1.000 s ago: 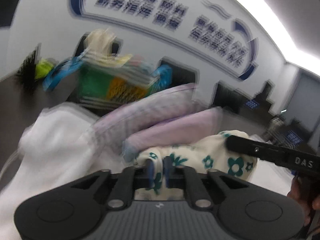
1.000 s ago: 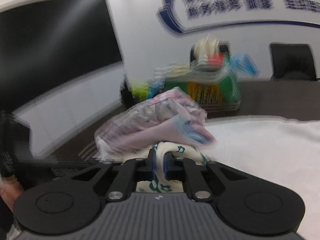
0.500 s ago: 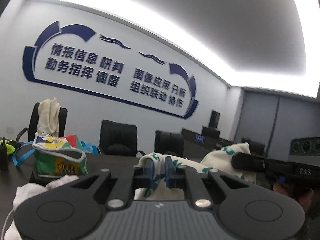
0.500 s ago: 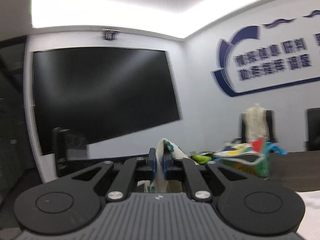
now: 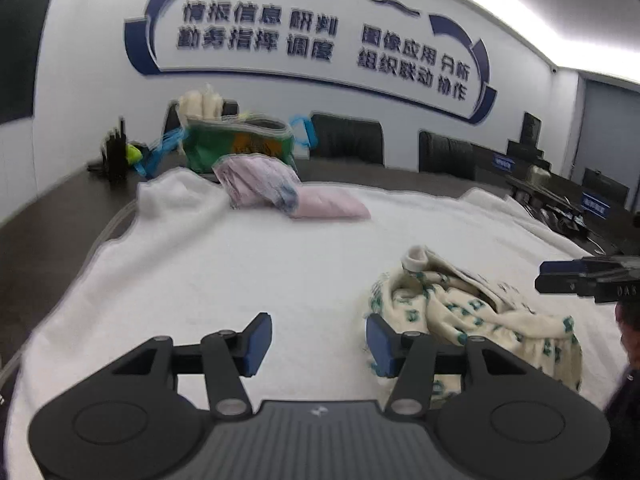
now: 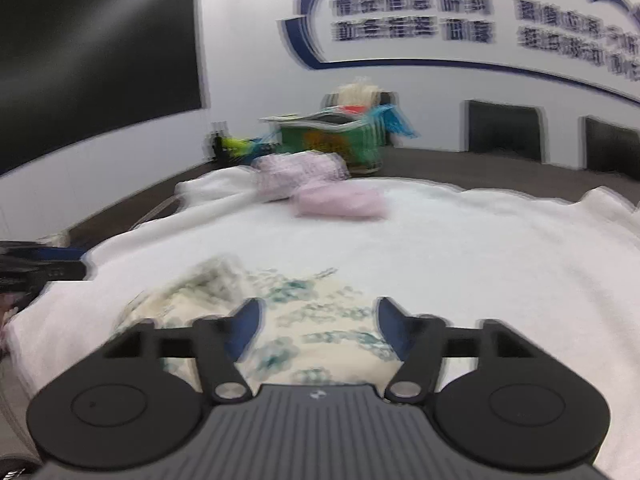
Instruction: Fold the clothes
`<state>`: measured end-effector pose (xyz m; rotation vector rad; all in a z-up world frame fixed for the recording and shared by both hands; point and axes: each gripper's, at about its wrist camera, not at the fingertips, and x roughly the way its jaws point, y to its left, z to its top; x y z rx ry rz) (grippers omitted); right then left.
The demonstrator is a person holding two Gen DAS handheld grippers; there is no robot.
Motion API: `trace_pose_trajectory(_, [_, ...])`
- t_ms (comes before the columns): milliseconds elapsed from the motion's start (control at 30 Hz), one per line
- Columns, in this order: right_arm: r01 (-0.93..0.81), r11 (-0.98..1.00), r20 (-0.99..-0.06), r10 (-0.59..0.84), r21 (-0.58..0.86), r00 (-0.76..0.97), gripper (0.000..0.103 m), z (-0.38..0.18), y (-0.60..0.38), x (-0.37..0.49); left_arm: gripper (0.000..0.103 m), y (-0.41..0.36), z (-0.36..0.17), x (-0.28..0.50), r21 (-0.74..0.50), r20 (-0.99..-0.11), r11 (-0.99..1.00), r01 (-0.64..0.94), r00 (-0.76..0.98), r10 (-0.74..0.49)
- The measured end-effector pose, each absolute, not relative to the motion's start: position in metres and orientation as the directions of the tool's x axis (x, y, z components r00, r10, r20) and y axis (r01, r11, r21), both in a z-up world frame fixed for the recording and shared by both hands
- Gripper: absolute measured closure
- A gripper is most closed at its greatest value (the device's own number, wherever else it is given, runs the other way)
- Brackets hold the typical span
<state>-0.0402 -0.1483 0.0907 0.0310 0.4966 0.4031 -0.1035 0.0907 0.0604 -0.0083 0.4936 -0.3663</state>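
Observation:
A cream garment with green flowers (image 5: 476,316) lies crumpled on the white cloth (image 5: 280,264) that covers the table. My left gripper (image 5: 318,338) hovers just left of it, its jaws opening, with only white cloth showing between them. In the right wrist view the same garment (image 6: 312,320) lies under and between the fingers of my right gripper (image 6: 318,320), whose jaws are opening too and do not press on it. The right gripper's tip (image 5: 588,276) shows at the right edge of the left wrist view.
Pink folded clothes (image 5: 296,196) lie at the far side of the white cloth. Behind them stands a green and orange bag (image 5: 240,148) with blue handles. Black chairs (image 5: 346,140) line the wall. A dark screen (image 6: 96,60) hangs at left.
Both grippers held the flowered garment up in the air, then came down and let it go. It now lies crumpled on the white cloth and both pairs of jaws stand apart.

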Motion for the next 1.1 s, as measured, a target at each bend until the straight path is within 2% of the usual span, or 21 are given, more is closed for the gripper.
trace_pose_trajectory(67, [-0.365, 0.924, -0.444, 0.378, 0.119, 0.813, 0.033, 0.088, -0.148, -0.064, 0.046, 0.071, 0.070, -0.091, -0.020, -0.450, 0.923, 0.384, 0.821, -0.352])
trace_pose_trajectory(100, [-0.349, 0.933, -0.432, 0.353, 0.092, 0.830, 0.034, 0.088, -0.145, -0.073, 0.040, 0.059, 0.074, -0.083, 0.018, -0.446, 0.919, 0.395, 0.826, -0.346])
trace_pose_trajectory(133, [-0.329, 0.943, -0.426, 0.322, 0.059, 0.846, 0.034, 0.084, -0.142, -0.073, 0.039, 0.052, 0.074, -0.073, 0.030, -0.452, 0.915, 0.403, 0.822, -0.348])
trace_pose_trajectory(200, [-0.291, 0.957, -0.430, 0.271, 0.021, 0.861, 0.037, 0.079, -0.139, -0.076, 0.039, 0.035, 0.075, -0.047, 0.005, -0.483, 0.884, 0.468, 0.775, -0.408])
trace_pose_trajectory(267, [-0.330, 0.943, -0.444, 0.318, 0.052, 0.838, 0.042, 0.072, -0.122, -0.069, 0.040, 0.018, 0.070, -0.028, -0.021, -0.526, 0.845, 0.535, 0.712, -0.464])
trace_pose_trajectory(300, [-0.336, 0.940, -0.459, 0.321, 0.051, 0.828, 0.043, 0.064, -0.114, -0.064, 0.048, 0.013, 0.066, -0.016, -0.030, -0.553, 0.842, 0.538, 0.692, -0.463])
trace_pose_trajectory(333, [-0.338, 0.940, -0.476, 0.317, 0.043, 0.820, 0.048, 0.057, -0.107, -0.062, 0.073, 0.009, 0.061, -0.003, -0.038, -0.582, 0.845, 0.534, 0.675, -0.453])
trace_pose_trajectory(367, [-0.320, 0.947, -0.495, 0.292, 0.029, 0.818, 0.058, 0.051, -0.103, -0.056, 0.091, 0.005, 0.056, 0.009, -0.046, -0.610, 0.847, 0.530, 0.657, -0.444])
trace_pose_trajectory(400, [-0.297, 0.955, -0.514, 0.261, 0.011, 0.817, 0.066, 0.044, -0.101, -0.050, 0.098, 0.006, 0.053, 0.018, -0.077, -0.622, 0.849, 0.523, 0.640, -0.451])
trace_pose_trajectory(433, [-0.277, 0.961, -0.520, 0.245, 0.016, 0.818, 0.095, 0.042, -0.103, -0.044, 0.099, 0.009, 0.050, 0.025, -0.114, -0.631, 0.849, 0.516, 0.623, -0.463])
trace_pose_trajectory(467, [-0.257, 0.966, -0.524, 0.233, 0.028, 0.819, 0.098, 0.042, -0.106, -0.037, 0.099, 0.013, 0.056, 0.023, -0.129, -0.611, 0.850, 0.510, 0.635, -0.474])
trace_pose_trajectory(567, [-0.253, 0.967, -0.483, 0.233, 0.025, 0.844, 0.099, 0.065, -0.109, -0.027, 0.100, 0.027, 0.092, 0.009, -0.148, -0.504, 0.858, 0.492, 0.709, -0.494])
trace_pose_trajectory(733, [-0.364, 0.925, -0.249, 0.330, -0.107, 0.911, 0.100, 0.200, -0.094, -0.058, 0.100, 0.059, 0.200, -0.043, -0.137, -0.191, 0.894, 0.426, 0.874, -0.446])
trace_pose_trajectory(800, [-0.399, 0.903, -0.158, 0.376, -0.158, 0.913, 0.100, 0.259, -0.085, -0.077, 0.100, 0.081, 0.249, -0.075, -0.142, -0.058, 0.901, 0.410, 0.905, -0.421])
trace_pose_trajectory(933, [-0.498, 0.848, 0.000, 0.506, -0.180, 0.863, 0.100, 0.361, -0.075, -0.127, 0.100, 0.118, 0.335, -0.148, -0.112, 0.153, 0.913, 0.393, 0.914, -0.375])
trace_pose_trajectory(1000, [-0.542, 0.822, 0.072, 0.560, -0.172, 0.826, 0.100, 0.400, -0.072, -0.153, 0.100, 0.128, 0.371, -0.181, -0.068, 0.243, 0.921, 0.383, 0.902, -0.357])
trace_pose_trajectory(1100, [-0.610, 0.778, 0.155, 0.627, -0.149, 0.763, 0.100, 0.440, -0.067, -0.176, 0.100, 0.130, 0.414, -0.204, -0.020, 0.300, 0.958, 0.287, 0.916, -0.268])
